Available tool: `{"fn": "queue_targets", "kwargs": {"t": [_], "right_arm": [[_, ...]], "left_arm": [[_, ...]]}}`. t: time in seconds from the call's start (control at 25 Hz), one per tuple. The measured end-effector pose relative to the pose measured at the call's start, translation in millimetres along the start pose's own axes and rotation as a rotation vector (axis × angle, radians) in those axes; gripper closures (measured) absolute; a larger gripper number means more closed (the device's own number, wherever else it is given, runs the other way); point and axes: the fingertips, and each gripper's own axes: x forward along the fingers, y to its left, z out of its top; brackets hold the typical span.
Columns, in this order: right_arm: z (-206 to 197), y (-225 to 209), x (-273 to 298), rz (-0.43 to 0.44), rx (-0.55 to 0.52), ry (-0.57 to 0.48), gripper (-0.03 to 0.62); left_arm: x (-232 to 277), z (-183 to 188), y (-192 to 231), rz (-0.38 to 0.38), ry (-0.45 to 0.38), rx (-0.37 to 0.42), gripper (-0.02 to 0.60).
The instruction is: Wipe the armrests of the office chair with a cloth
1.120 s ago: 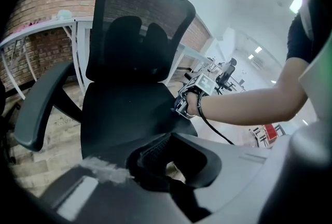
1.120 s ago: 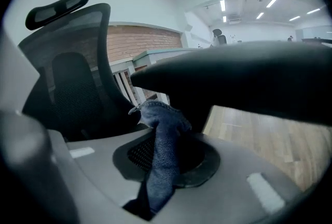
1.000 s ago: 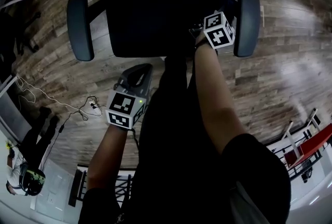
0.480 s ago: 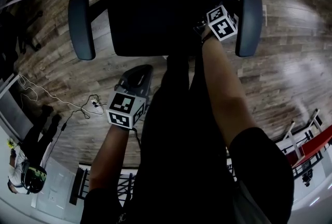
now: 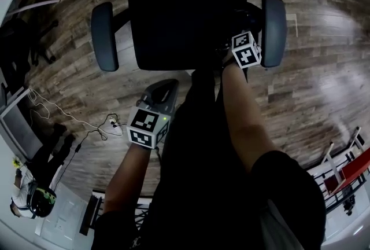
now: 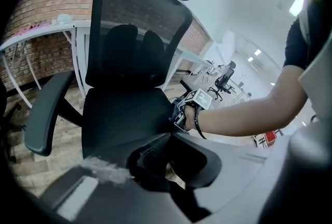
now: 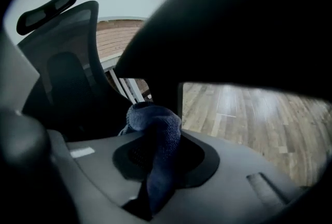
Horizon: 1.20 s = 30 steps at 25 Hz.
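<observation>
Judging by how things lie, the step in hand is the approach to the grey padded right armrest (image 5: 273,22) of the black mesh-backed office chair (image 5: 185,17). The right gripper (image 7: 155,163) is clamped on a bunched dark blue fuzzy cloth (image 7: 156,132), low and just beside that pad, apparently under its dark edge; whether the cloth touches it cannot be told. The left gripper (image 6: 161,162) hangs nearer the person, jaws together on nothing, well apart from the left armrest (image 5: 104,36). Next the cloth likely needs lifting onto the pad's top and drawing along its length. No brand or writing is readable, only black-and-white square markers (image 5: 247,49).
</observation>
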Motion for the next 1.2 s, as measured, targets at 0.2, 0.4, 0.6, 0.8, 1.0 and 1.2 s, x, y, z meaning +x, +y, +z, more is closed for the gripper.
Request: {"fn": "queue_targets", "kwargs": {"t": [0.2,0.4,0.6,0.8,1.0,1.2], "right_arm": [[-3,21,-24,0.087,-0.094,0.038,0.526],[8,60,-78,0.315,-0.364,0.072,0.526],[60,108,-143,0.562,-0.537,-0.012,0.526],[147,142,-193,0.692,-0.589,-0.192,0.526],[214,154,-241,0.734,-0.52,-0.324,0.526],[230,144,-282,0.792,-0.533,-0.363,0.526]], "left_arm": [[-11,10,3,0.01,-0.033,0.009,0.577],[-19,29,3,0.029,-0.107,-0.004,0.577],[-37,55,14,0.079,-0.207,-0.005,0.577],[-66,108,19,0.149,-0.388,0.026,0.577],[-92,148,7,0.189,-0.502,0.099,0.577],[-115,159,-15,0.226,-0.565,0.114,0.577]]}}
